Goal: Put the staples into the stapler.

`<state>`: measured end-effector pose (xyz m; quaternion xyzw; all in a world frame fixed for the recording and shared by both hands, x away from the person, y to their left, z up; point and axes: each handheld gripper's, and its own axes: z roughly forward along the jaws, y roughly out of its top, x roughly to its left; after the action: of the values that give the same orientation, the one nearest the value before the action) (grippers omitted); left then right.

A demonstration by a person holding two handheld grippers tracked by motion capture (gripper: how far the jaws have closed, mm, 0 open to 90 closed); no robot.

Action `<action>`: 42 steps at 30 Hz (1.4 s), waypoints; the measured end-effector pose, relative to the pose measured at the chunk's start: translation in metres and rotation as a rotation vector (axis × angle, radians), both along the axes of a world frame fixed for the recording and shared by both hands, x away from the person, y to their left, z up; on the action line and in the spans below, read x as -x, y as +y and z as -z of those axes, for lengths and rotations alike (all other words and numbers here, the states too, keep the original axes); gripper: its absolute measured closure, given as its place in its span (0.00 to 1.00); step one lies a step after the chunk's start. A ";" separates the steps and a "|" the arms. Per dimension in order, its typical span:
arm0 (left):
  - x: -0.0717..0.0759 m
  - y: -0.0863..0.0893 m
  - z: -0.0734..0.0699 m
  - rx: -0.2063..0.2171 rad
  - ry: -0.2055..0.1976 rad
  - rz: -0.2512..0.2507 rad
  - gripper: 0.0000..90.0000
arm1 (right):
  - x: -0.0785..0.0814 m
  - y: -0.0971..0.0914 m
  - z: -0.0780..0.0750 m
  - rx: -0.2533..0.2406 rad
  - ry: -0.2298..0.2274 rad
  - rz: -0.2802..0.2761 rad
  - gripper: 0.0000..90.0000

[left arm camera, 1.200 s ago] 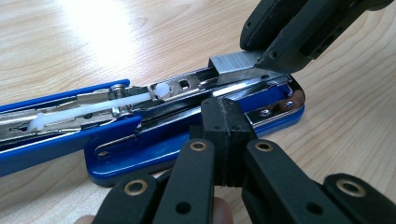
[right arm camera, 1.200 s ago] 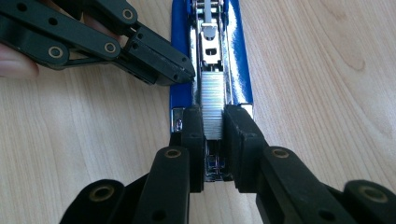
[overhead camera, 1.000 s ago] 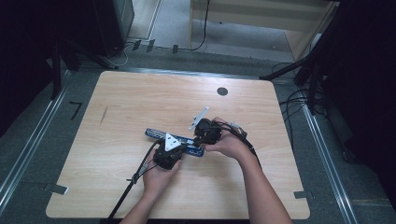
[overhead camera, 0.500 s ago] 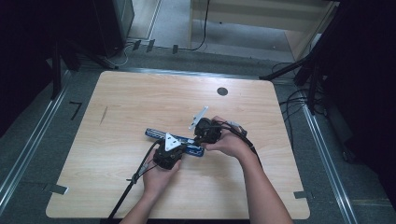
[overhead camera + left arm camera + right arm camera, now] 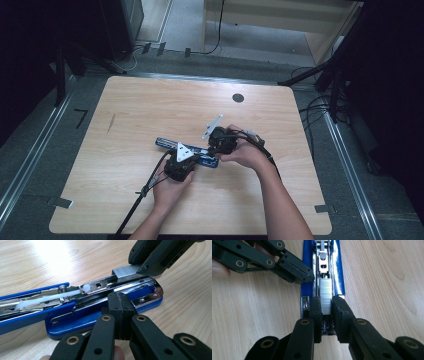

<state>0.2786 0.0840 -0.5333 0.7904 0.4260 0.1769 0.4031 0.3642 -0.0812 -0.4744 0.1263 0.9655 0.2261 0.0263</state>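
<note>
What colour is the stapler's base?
Blue, with silver metal inside. The stapler's base shows best in the left gripper view.

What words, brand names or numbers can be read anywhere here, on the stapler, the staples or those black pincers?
None can be read.
Blue stapler: no brand or lettering on the base or metal channel.
Strip of staples: bare metal, no print.
Left gripper and right gripper: plain black, unmarked.
Table: a dark round spot and a dark streak, no writing.
</note>
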 end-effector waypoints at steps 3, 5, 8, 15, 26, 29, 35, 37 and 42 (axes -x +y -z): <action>0.000 0.000 0.000 0.000 0.000 0.000 1.00 | 0.000 0.000 0.000 -0.002 -0.002 -0.005 0.89; 0.000 0.000 0.000 0.000 0.000 0.000 1.00 | 0.000 0.000 0.000 -0.001 -0.002 -0.004 0.89; 0.000 0.000 0.000 0.000 0.000 0.000 1.00 | 0.001 0.000 0.000 0.002 0.012 -0.011 0.89; 0.000 0.000 0.000 -0.001 -0.001 0.000 1.00 | 0.001 0.000 -0.001 -0.004 -0.005 -0.013 0.89; 0.000 0.000 0.000 -0.001 -0.001 0.000 1.00 | 0.001 0.000 0.000 0.003 -0.003 -0.013 0.89; 0.000 0.000 0.000 -0.002 -0.001 0.000 1.00 | 0.001 0.000 0.000 0.003 -0.003 -0.014 0.89; 0.000 0.000 0.000 -0.002 -0.001 -0.001 1.00 | 0.000 0.000 0.000 -0.001 -0.003 -0.015 0.87; 0.000 0.000 0.000 -0.003 -0.001 -0.001 1.00 | 0.000 0.000 0.001 0.000 -0.003 -0.010 0.86; 0.000 0.000 0.000 -0.002 -0.001 0.000 1.00 | 0.000 0.000 0.002 0.008 0.002 -0.013 0.84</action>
<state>0.2786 0.0839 -0.5332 0.7907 0.4257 0.1778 0.4025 0.3641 -0.0807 -0.4760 0.1201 0.9672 0.2224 0.0241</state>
